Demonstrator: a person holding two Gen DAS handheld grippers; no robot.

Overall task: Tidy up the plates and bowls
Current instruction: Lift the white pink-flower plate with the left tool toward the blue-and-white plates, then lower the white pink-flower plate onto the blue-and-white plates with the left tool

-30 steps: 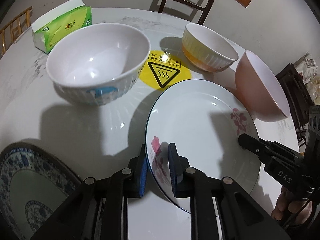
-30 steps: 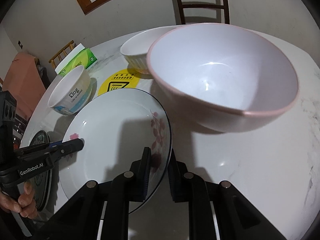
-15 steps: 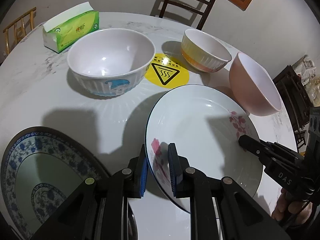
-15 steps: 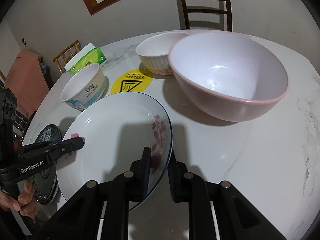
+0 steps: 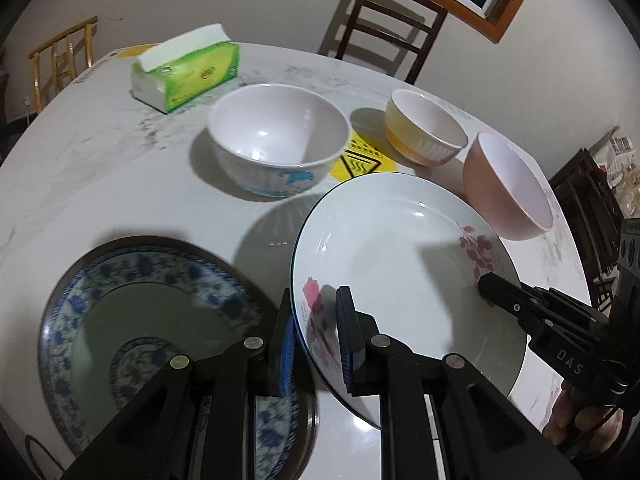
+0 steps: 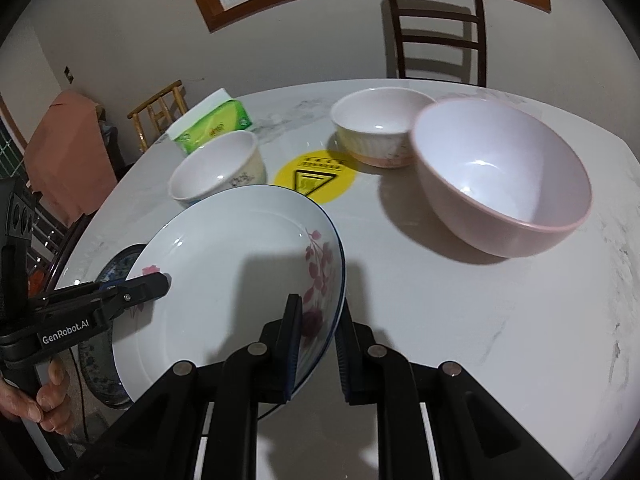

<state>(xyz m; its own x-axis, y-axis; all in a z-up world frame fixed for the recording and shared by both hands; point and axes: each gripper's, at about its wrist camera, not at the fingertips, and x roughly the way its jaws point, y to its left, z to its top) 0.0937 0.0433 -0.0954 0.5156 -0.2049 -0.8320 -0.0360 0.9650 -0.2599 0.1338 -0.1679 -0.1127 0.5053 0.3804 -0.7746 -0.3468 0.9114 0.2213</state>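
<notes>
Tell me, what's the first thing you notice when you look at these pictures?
The white plate with pink flowers jumps out first, gripped at its rim on opposite sides by the left tongs and the right tongs, above the marble table. Next comes the blue-patterned plate lying to its left, then the big pink bowl on the right.

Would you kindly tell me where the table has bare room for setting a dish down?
Bare marble lies left of the cartoon bowl, below the tissue pack, and in front of the pink bowl. The middle is crowded.
</notes>
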